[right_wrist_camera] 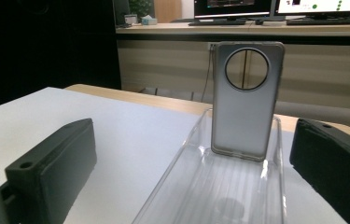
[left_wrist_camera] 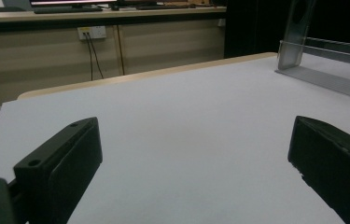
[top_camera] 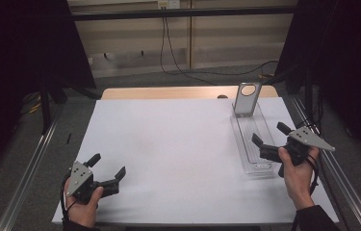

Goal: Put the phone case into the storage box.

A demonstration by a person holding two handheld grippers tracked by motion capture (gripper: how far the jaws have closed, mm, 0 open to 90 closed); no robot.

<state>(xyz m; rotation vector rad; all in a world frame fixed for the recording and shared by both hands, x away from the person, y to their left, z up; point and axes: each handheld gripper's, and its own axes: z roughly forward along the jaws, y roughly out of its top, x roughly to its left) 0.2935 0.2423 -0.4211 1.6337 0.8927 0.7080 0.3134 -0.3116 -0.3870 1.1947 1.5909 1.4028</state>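
Jaws stand wide apart on both tools, clamped on nothing. My left hand-held gripper hovers near the bench's near left corner, over the smooth white sheet that covers the bench; my right hand-held gripper sits by the right edge, just beside the near end of the long clear plastic tray.

The high view lays out the whole white sheet, with pale wood of the bench bare at the far edge. My right gripper view adds the tray's ribbed, glossy floor and the silvery translucent phone case standing upright at its far end, a round cut-out near its top. My left gripper view catches that case side-on at the far right corner, well apart from its blocky matte black jaws.
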